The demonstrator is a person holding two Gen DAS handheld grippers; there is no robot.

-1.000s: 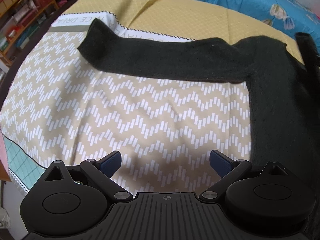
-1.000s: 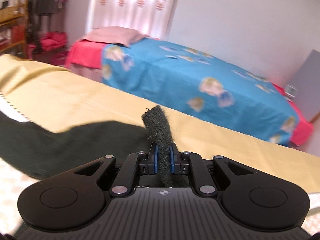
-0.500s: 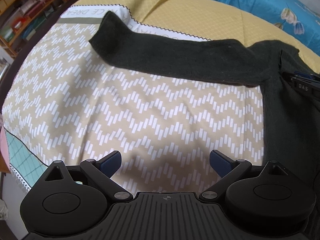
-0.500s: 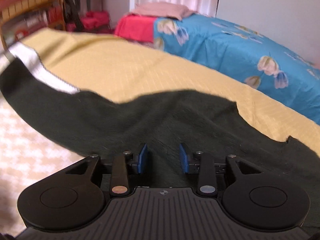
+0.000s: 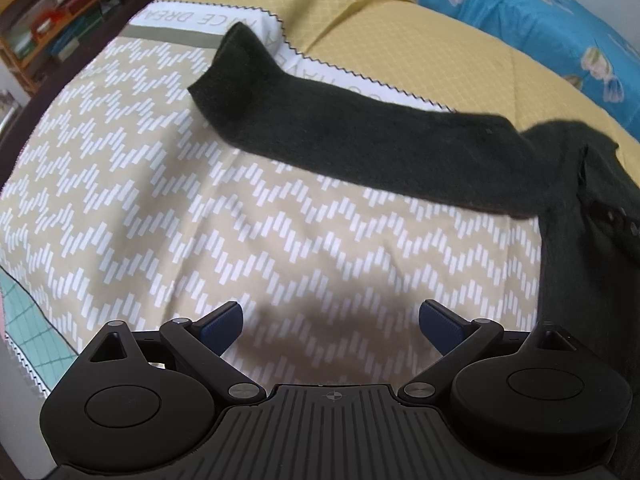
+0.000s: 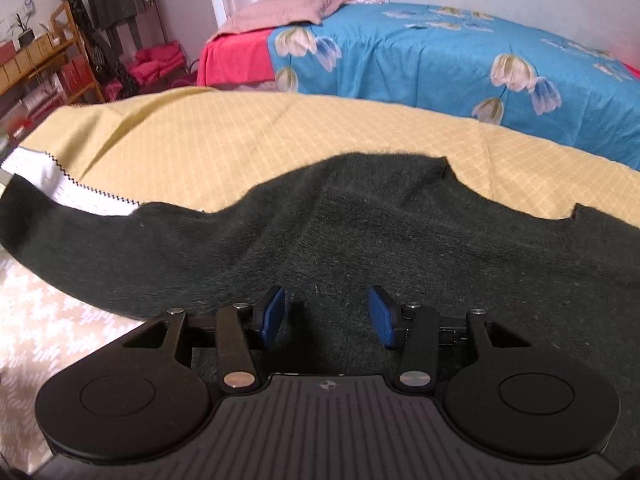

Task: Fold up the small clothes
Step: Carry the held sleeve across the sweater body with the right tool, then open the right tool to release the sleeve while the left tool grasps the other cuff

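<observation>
A dark green knitted sweater (image 5: 380,140) lies flat on the patterned cloth, one sleeve stretched out to the left, its cuff (image 5: 236,76) on the white printed band. Its body (image 6: 360,248) fills the right wrist view. My left gripper (image 5: 330,326) stands open over the bare zigzag cloth, below the sleeve and left of the body, with nothing between its fingers. My right gripper (image 6: 327,316) hovers low over the sweater's body; its jaws are opening and the blue pads stand apart with no fabric pinched between them.
The work surface is a beige zigzag cloth (image 5: 200,216) over a yellow checked cloth (image 6: 260,140). A bed with a blue flowered cover (image 6: 460,60) stands behind. Wooden shelves (image 6: 36,64) line the far left. The table's edge (image 5: 24,140) curves at the left.
My right gripper let go of the sweater fold it was pinching and its jaws spread, tipping down over the sweater's body. My left gripper shifted, so the sleeve sits further right in its view.
</observation>
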